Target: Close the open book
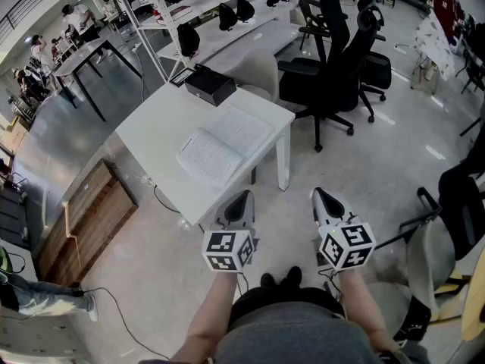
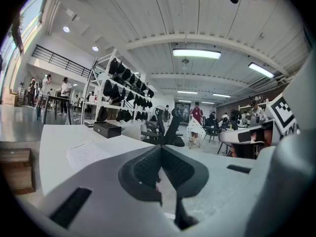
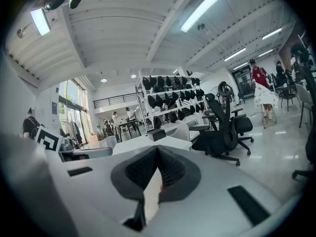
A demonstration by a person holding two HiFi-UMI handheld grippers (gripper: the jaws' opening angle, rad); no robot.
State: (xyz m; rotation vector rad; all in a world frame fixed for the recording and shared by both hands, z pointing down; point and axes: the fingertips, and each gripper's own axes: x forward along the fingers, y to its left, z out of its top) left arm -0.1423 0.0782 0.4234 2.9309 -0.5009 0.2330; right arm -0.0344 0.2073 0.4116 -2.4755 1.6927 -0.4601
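Note:
The open book lies flat on the white table, pages up, near the table's front right corner. It shows as a pale printed page in the left gripper view. My left gripper hangs just short of the table's near edge, its jaws shut with nothing between them. My right gripper floats beside it over the floor, off the table's corner. Its tips meet too, and it holds nothing. Both point roughly level toward the table.
A black box sits at the table's far end. Black office chairs stand to the right of the table and a wooden cabinet to its left. Racks with black bags and several people fill the background.

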